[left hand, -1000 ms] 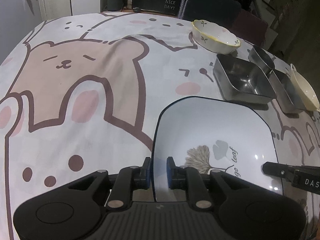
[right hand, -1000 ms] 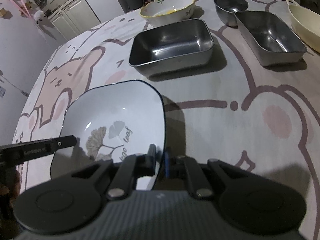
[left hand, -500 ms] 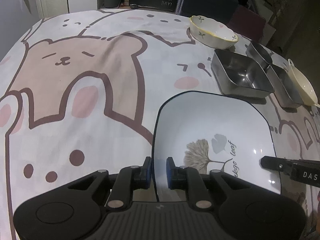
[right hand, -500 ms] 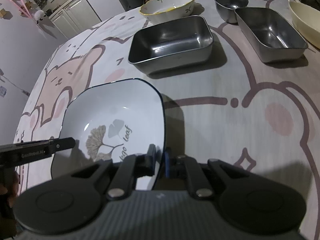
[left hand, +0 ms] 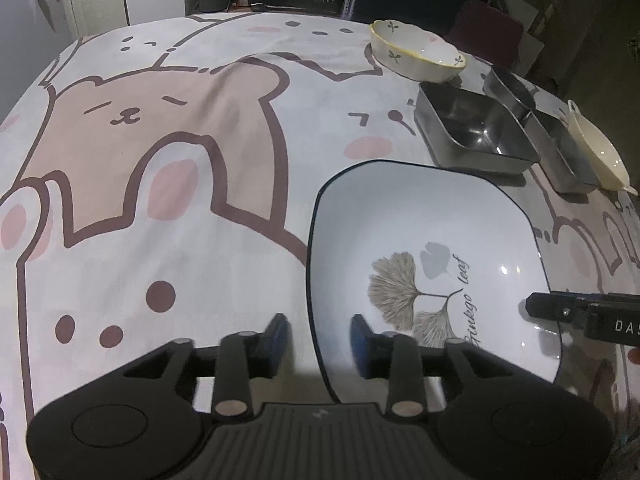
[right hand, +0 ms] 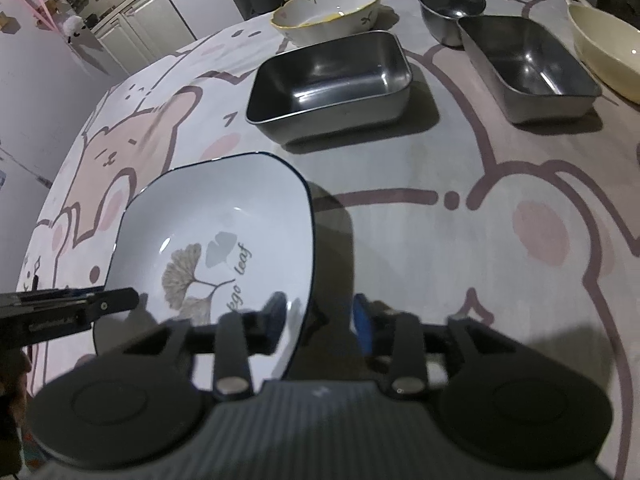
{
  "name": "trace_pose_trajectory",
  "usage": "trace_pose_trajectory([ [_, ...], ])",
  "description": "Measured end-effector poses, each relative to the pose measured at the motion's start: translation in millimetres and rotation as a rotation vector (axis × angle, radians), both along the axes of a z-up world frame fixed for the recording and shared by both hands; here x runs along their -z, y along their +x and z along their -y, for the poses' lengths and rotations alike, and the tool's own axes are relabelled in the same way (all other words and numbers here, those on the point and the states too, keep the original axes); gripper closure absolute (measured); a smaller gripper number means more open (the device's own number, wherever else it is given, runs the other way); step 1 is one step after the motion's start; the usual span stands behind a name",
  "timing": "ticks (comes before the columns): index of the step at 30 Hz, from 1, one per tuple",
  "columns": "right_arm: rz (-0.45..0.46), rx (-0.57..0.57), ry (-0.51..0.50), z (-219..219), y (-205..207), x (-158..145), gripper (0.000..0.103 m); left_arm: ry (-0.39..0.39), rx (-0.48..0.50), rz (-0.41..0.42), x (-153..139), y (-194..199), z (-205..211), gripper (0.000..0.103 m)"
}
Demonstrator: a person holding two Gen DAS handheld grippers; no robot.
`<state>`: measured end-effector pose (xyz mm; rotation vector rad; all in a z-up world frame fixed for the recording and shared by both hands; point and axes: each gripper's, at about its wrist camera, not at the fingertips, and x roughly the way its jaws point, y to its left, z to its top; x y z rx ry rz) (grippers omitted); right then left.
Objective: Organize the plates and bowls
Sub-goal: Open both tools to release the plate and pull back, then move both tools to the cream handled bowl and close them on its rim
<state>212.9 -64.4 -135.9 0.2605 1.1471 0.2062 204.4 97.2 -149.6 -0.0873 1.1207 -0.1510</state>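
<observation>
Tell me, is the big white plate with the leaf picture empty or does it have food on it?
Empty. The white plate shows only its printed ginkgo leaves and lettering, with nothing on it.

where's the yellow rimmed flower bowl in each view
Left wrist view: the flower bowl sits upper right of centre, behind the metal tray.
Right wrist view: the flower bowl sits top centre, behind the same metal tray.
Shared landmark: the white leaf plate, nearest in both.
</observation>
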Motion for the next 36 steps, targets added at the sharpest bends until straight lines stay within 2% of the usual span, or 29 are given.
trace_pose_trajectory([
  [1,0.007,-0.006,-0.005,-0.1,-1.6,-1.4,0.054,0.001,0.002,0.006,-1.7,-1.6,-0.1,0.053],
  [3,0.019,-0.013,-0.012,0.0,-4.6,-4.9,0.045,0.006,0.007,0.02,-5.4,-5.0,-0.1,0.037],
  [9,0.061,-0.035,-0.021,2.0,-15.0,-17.6,0.027,0.025,0.013,0.065,-18.7,-17.7,1.2,0.011],
  [12,0.08,-0.045,-0.048,2.3,-20.9,-23.1,0.014,0.025,0.013,0.084,-25.7,-23.5,2.3,0.007],
  [13,0.083,-0.052,-0.044,2.9,-22.8,-24.8,0.006,0.028,0.016,0.093,-28.2,-25.3,2.9,0.006],
  [15,0.088,-0.067,-0.037,4.1,-27.0,-28.3,0.0,0.032,0.022,0.111,-34.4,-28.8,5.1,0.003],
  [21,0.184,-0.068,-0.105,14.6,-45.0,-55.3,0.0,0.006,0.018,0.186,-61.1,-35.4,13.3,0.0],
  [25,0.257,-0.05,-0.106,35.1,-54.4,-83.2,0.0,-0.013,0.024,0.243,-81.0,-33.1,26.7,0.0],
  [31,0.329,0.048,-0.089,83.9,-57.4,-119.9,0.0,-0.068,0.08,0.344,-110.0,-27.8,63.4,0.0],
  [36,0.382,0.156,-0.104,134.6,-51.2,-136.0,0.0,-0.121,0.154,0.411,-129.3,-19.5,105.6,0.0],
])
